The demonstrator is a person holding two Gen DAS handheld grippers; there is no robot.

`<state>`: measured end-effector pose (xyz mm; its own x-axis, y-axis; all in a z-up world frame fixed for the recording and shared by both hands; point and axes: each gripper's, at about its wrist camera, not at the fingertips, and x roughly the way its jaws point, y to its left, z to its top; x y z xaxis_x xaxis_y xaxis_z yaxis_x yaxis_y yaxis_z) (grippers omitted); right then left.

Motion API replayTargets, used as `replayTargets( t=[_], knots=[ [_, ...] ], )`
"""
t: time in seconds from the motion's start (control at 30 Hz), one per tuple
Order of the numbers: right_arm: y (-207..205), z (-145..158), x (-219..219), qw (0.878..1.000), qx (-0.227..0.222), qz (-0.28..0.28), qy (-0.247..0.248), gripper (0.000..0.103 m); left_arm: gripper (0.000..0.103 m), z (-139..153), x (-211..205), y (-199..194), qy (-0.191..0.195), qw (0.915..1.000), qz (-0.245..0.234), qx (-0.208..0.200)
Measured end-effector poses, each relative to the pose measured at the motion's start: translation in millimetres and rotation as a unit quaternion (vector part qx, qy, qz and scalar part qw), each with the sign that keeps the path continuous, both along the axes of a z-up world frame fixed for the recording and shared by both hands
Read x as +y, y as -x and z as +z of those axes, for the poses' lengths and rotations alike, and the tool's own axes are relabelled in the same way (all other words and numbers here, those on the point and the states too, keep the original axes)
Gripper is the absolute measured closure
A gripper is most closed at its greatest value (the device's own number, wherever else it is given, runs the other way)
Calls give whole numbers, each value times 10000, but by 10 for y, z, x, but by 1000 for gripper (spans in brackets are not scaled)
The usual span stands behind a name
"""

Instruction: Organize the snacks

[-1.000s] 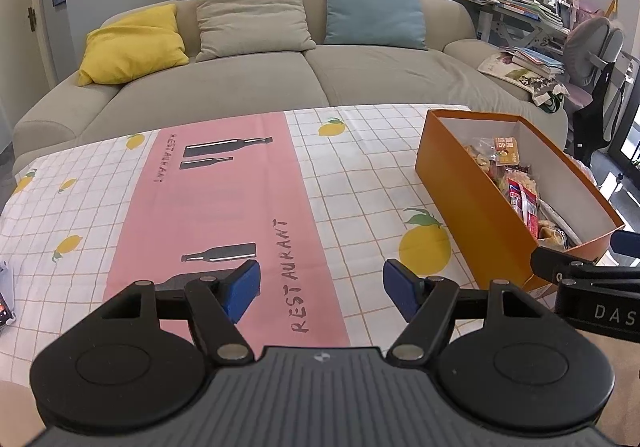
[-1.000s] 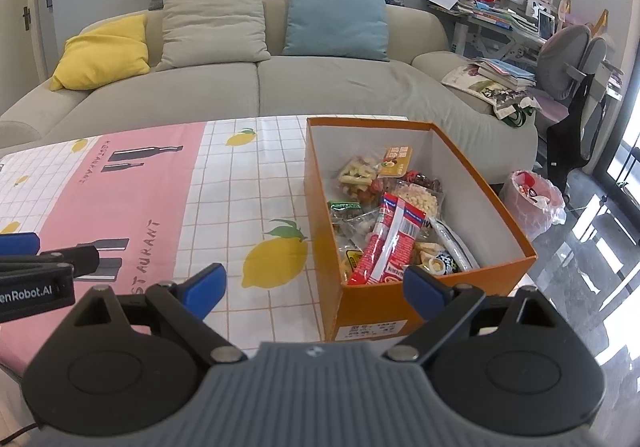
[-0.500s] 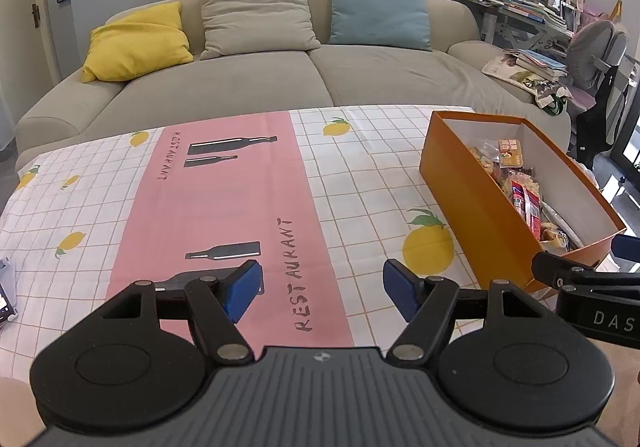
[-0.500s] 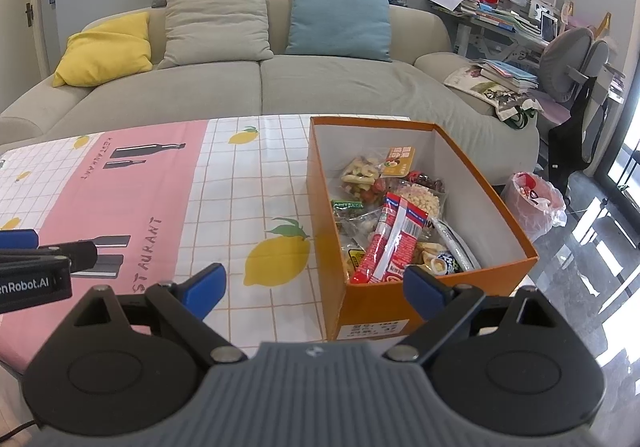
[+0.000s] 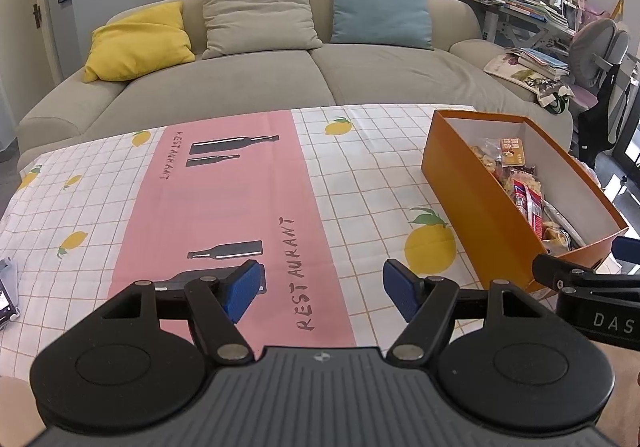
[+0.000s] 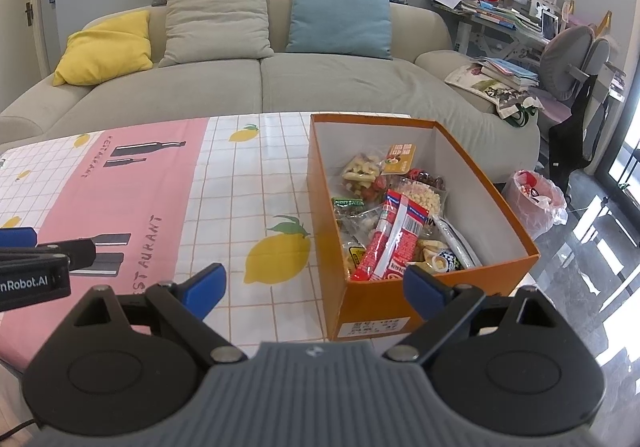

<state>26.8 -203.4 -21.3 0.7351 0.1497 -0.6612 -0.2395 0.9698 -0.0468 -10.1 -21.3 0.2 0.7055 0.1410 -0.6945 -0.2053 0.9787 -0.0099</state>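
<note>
Bare tablecloth (image 5: 320, 183) lies open left of the orange box (image 6: 372, 311). Its walls ring the snack packets (image 6: 394, 237), leaving entry from above.

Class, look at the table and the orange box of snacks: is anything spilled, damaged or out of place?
Nothing stands out. The snack packets all lie inside the orange box, heaped loosely, none spilled onto the tablecloth. The box sits upright and looks undamaged. The left gripper and right gripper are open and empty.
</note>
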Motion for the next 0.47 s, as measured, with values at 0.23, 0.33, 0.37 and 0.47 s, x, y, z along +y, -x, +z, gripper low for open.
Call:
replayTargets(
  t=[0.23, 0.33, 0.37, 0.47],
  knots=[
    [-7, -4, -9, 10000, 36, 29, 1, 10, 21, 0, 1, 2, -34, 10000, -29, 3],
    [-8, -6, -12, 10000, 39, 45, 11, 10, 21, 1, 4, 7, -62, 10000, -28, -25],
    [-9, -6, -15, 10000, 42, 45, 8, 10, 21, 2, 4, 8, -71, 10000, -29, -33],
    [-11, -5, -9, 10000, 42, 35, 12, 10, 21, 4, 4, 7, -68, 10000, -35, -39]
  ],
)
